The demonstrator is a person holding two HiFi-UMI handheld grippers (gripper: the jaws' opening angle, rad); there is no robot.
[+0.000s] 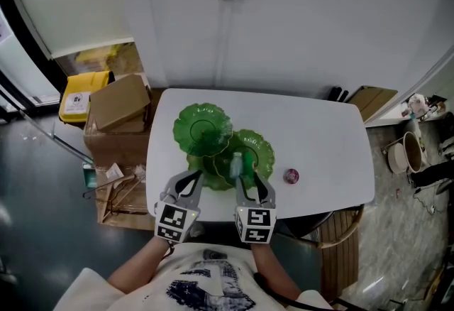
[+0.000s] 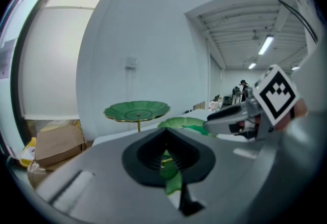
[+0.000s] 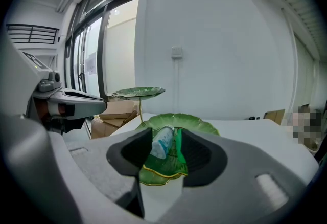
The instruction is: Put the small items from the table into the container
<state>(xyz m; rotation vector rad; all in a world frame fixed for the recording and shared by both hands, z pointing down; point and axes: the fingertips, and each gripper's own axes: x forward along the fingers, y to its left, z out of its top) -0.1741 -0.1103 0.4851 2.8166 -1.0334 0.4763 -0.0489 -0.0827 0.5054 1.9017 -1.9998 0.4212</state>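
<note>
A green lotus-leaf tiered dish [image 1: 203, 126] stands in the middle of the white table [image 1: 326, 139]. Its lower leaves [image 1: 257, 150] spread toward me. My right gripper [image 1: 250, 176] is shut on a small pale blue packet [image 3: 163, 141] with a green strip, held over the near low leaf [image 3: 181, 121]. My left gripper [image 1: 191, 176] hovers beside it at the dish's near left edge, its tips together and nothing held [image 2: 166, 138]. A small pink item [image 1: 291, 175] lies on the table to the right of the dish.
Cardboard boxes [image 1: 117, 104] and a yellow box [image 1: 79, 95] sit on the floor left of the table. A wicker seat [image 1: 342, 231] shows under the table's near right corner. The wall runs close behind the table.
</note>
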